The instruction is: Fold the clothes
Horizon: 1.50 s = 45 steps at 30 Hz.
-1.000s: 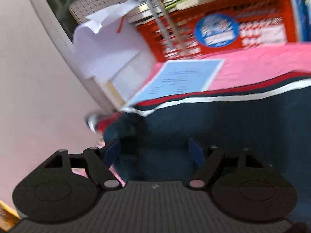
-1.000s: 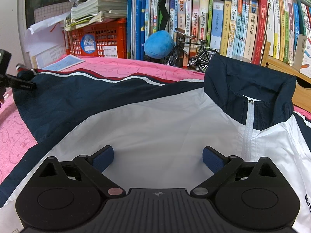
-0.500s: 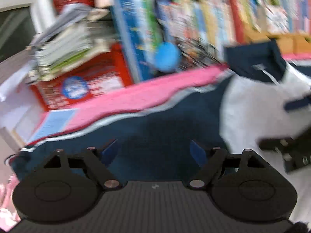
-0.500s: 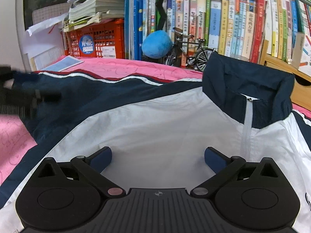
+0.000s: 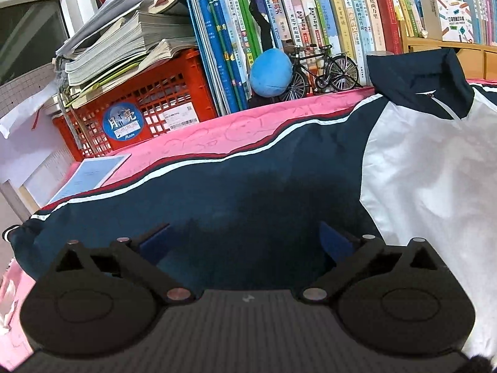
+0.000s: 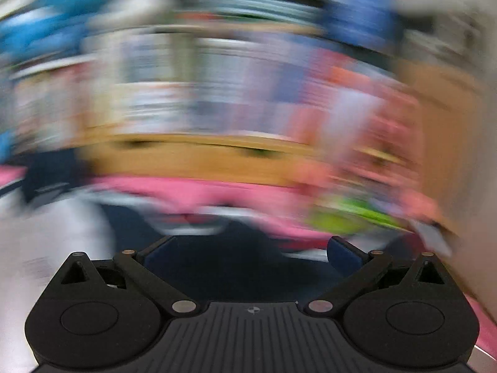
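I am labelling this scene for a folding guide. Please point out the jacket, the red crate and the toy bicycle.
jacket [image 5: 248, 192]: left wrist view, on the dark blue sleeve.
red crate [image 5: 174, 93]: left wrist view, on its front lattice wall.
toy bicycle [image 5: 323, 68]: left wrist view, on its frame between the wheels.

From the left hand-held gripper [image 5: 245, 242], the flat jacket [image 5: 248, 186] toward twelve o'clock leaves open passage above it. Beyond, a red crate [image 5: 149, 105], upright books [image 5: 310, 15], a blue ball [image 5: 271, 73] and a model bicycle [image 5: 323, 70] wall off the far edge.
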Each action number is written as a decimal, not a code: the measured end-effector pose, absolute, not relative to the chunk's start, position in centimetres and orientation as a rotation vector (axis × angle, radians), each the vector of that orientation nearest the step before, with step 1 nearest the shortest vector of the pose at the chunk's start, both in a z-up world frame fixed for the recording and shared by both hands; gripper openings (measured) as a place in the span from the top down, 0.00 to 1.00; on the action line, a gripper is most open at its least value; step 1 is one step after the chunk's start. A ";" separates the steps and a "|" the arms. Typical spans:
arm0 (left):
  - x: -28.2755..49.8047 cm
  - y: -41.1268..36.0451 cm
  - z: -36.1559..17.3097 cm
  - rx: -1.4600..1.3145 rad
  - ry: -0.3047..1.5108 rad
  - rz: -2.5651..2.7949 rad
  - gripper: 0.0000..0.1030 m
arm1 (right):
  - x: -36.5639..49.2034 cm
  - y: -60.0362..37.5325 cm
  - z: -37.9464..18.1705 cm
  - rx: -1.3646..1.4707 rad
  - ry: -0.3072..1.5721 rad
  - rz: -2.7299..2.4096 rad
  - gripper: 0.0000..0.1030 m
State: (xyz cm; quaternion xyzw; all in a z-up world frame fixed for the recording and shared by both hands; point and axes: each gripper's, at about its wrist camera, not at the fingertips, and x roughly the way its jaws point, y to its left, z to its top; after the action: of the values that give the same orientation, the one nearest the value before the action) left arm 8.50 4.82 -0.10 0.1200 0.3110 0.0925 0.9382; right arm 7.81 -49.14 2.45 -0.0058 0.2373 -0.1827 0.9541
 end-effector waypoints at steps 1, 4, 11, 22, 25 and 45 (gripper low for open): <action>8.5 4.7 -0.1 0.248 0.635 0.191 0.01 | 8.0 -51.9 2.1 0.029 0.485 -0.427 0.00; 8.7 5.0 -0.2 0.228 0.641 0.187 0.00 | 8.5 -58.5 0.6 0.137 0.508 -0.550 0.00; 9.0 5.8 -0.2 0.166 0.659 0.176 0.00 | 11.2 -63.4 -1.7 0.327 0.645 -0.481 0.86; 9.0 5.3 -0.3 0.198 0.652 0.190 0.00 | 8.3 -65.5 2.7 -0.050 0.450 -0.693 0.79; 9.0 5.1 -0.3 0.216 0.647 0.196 0.00 | 10.5 -67.5 0.2 0.002 0.653 -0.698 0.54; 6.0 -6.0 4.5 0.389 0.530 -0.174 0.03 | 7.8 -28.6 -0.4 -0.213 0.716 0.426 0.66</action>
State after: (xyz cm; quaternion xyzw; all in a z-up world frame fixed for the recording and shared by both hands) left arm 6.03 -6.03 4.49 0.1909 0.2599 -0.0855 0.9427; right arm 7.79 -28.57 -0.45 -0.1031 0.3469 0.2065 0.9090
